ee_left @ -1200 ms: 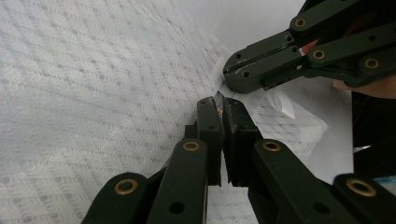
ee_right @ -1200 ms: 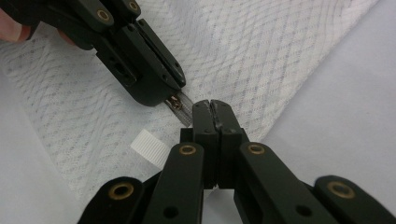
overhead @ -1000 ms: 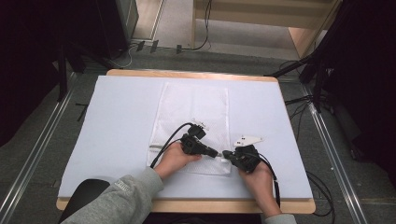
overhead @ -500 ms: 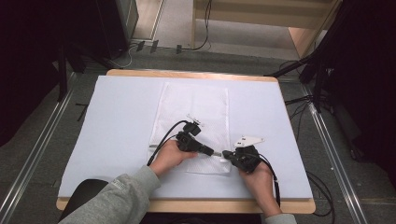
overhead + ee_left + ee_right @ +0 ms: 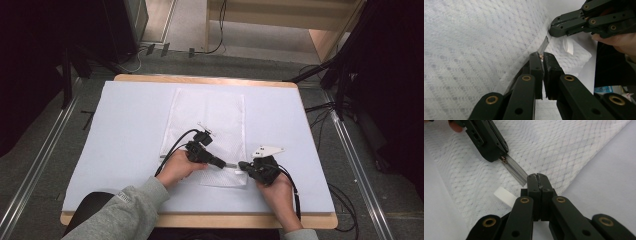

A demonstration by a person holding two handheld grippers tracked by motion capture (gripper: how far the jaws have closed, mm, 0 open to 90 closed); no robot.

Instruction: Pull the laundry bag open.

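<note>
Zipper pull [image 5: 541,56]: mostly hidden between the closed tips of the left gripper [image 5: 542,55]. Zipper [image 5: 516,169]: its far end covered by the right gripper [image 5: 539,177]. White tab [image 5: 504,196]: partly behind that gripper's linkage. Mesh bag [image 5: 210,130]: near edge obscured by both hands; weave too fine to resolve from the high view.

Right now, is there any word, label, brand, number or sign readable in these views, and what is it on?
None can be read.
White tab sewn to the mesh laundry bag: ribbed, no print visible.
Blue packet at the edge of the left gripper view: has markings, too small and blurred to read.
Left gripper and right gripper: no lettering visible.
</note>
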